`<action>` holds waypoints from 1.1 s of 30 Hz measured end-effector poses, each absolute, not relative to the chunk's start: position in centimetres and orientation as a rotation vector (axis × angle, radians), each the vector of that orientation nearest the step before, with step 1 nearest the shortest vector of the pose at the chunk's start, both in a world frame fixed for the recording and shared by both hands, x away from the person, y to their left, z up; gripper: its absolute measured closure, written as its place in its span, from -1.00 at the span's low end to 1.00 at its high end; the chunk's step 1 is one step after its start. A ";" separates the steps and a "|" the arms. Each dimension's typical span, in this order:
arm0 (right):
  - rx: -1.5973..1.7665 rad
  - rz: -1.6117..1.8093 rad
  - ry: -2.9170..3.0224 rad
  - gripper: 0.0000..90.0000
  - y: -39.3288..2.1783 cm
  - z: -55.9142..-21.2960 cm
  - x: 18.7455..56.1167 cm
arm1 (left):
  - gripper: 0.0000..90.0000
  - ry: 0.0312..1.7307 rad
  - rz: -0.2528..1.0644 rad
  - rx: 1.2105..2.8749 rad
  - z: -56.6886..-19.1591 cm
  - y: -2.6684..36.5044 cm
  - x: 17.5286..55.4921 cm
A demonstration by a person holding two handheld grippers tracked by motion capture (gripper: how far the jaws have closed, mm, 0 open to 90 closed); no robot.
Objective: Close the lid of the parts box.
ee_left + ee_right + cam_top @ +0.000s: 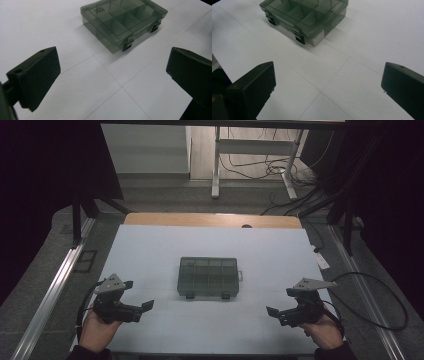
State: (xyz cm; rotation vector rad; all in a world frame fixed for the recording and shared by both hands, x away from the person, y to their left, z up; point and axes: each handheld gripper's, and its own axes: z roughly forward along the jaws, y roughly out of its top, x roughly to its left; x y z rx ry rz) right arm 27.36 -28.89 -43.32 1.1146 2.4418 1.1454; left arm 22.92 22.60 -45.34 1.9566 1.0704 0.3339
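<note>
At the bottom of the high view, nearest the camera, the left gripper [145, 305] is held low at the lower left of the frame, its jaws spread wide and turned inward. In the left gripper view nothing lies between its two black jaws except bare white table [37, 30], with the box toward the upper middle. At the centre of the high view the smoky compartment box [208, 276] sits flat on the table, lid shut, its two latches [190, 295] facing the person, probably so that they can be reached from the near side. At the lower right the right gripper [271, 311] mirrors the first, jaws wide apart and empty, well apart from the box. Both appear poised for an approach from either side.
</note>
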 end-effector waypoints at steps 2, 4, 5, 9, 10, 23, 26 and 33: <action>1.120 1.142 2.437 -1.00 -29.1 -43.3 27.2 | -1.00 1.070 0.338 1.958 -45.4 22.7 22.8; 1.129 1.135 2.433 -1.00 -29.4 -43.3 27.1 | -1.00 1.070 0.344 1.963 -45.4 22.8 22.6; 1.129 1.132 2.431 -1.00 -29.5 -43.3 27.0 | -1.00 1.069 0.349 1.963 -45.4 22.9 22.5; 1.145 1.124 2.421 -1.00 -30.1 -43.4 26.7 | -1.00 1.073 0.360 1.963 -45.4 23.1 22.2; 1.151 1.121 2.419 -1.00 -30.2 -43.4 26.6 | -1.00 1.074 0.361 1.963 -45.4 23.1 22.1; 1.195 1.113 2.382 -1.00 -31.5 -43.2 25.7 | -1.00 1.099 0.370 1.953 -45.5 23.9 21.3; 1.197 1.115 2.376 -1.00 -31.7 -43.1 25.6 | -1.00 1.101 0.373 1.958 -45.6 23.9 21.2; 1.206 1.111 2.365 -1.00 -32.1 -42.9 25.1 | -1.00 1.111 0.382 1.958 -45.6 24.3 20.8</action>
